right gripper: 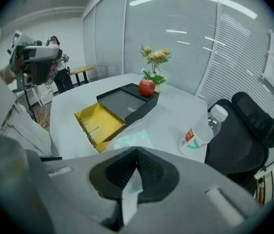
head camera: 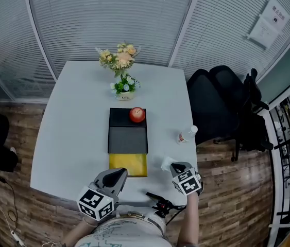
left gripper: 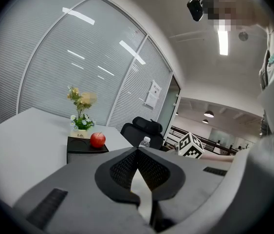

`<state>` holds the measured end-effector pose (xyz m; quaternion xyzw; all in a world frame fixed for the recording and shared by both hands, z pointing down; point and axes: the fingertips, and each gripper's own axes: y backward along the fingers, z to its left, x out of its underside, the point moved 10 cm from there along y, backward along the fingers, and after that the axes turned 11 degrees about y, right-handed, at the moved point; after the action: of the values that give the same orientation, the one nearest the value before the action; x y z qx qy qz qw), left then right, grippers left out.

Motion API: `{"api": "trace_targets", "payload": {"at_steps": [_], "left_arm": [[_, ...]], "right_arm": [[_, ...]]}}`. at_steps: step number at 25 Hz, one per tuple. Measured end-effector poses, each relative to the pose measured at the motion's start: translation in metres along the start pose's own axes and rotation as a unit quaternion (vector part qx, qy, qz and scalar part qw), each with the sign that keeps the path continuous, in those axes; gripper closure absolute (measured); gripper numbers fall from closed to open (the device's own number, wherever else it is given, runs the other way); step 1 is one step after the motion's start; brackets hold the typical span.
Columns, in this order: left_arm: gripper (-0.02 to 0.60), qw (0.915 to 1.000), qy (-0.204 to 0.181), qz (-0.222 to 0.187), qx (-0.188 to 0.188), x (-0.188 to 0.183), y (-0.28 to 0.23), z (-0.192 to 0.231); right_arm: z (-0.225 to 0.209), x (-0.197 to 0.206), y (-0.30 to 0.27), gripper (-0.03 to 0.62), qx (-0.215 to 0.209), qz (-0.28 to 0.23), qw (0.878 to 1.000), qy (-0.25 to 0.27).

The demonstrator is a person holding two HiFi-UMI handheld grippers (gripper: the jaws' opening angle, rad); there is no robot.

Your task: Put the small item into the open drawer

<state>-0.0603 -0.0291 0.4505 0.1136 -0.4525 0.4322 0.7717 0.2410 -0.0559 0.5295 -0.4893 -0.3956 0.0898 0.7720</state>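
R gripper (right gripper: 137,151) jaws clamped on packet (right gripper: 132,138) (thin, white/teal), rest of it sticking out past the tips, over table (head camera: 72,138) just right of yellow drawer (head camera: 128,164). Drawer open at front of black box (head camera: 128,138); apple (head camera: 137,115) on box top, bottle (head camera: 187,134) lying to box's right. L gripper (left gripper: 137,151) jaws together, nothing in them, by drawer's front-left corner.

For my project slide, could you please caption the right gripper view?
Right claw pinching a plastic packet, the open yellow drawer, apple and water bottle ahead.
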Motion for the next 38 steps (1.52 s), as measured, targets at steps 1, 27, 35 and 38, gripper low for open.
{"api": "trace_targets", "payload": {"at_steps": [1, 27, 35, 38], "left_arm": [[0.584, 1.0000, 0.000, 0.001, 0.000, 0.000, -0.001, 0.001], [0.584, 0.9996, 0.019, 0.018, 0.003, 0.003, 0.000, 0.011], [0.584, 0.9995, 0.022, 0.021, 0.005, 0.005, 0.002, 0.011], [0.584, 0.9995, 0.024, 0.022, 0.004, 0.005, 0.004, 0.012]], "right_arm": [[-0.002, -0.003, 0.004, 0.591, 0.002, -0.001, 1.000, 0.003], [-0.010, -0.039, 0.048, 0.591, 0.031, -0.003, 0.999, 0.018], [-0.008, -0.043, 0.050, 0.592, 0.025, -0.011, 0.999, 0.017], [-0.006, -0.045, 0.050, 0.591, 0.022, -0.013, 0.999, 0.021]]}}
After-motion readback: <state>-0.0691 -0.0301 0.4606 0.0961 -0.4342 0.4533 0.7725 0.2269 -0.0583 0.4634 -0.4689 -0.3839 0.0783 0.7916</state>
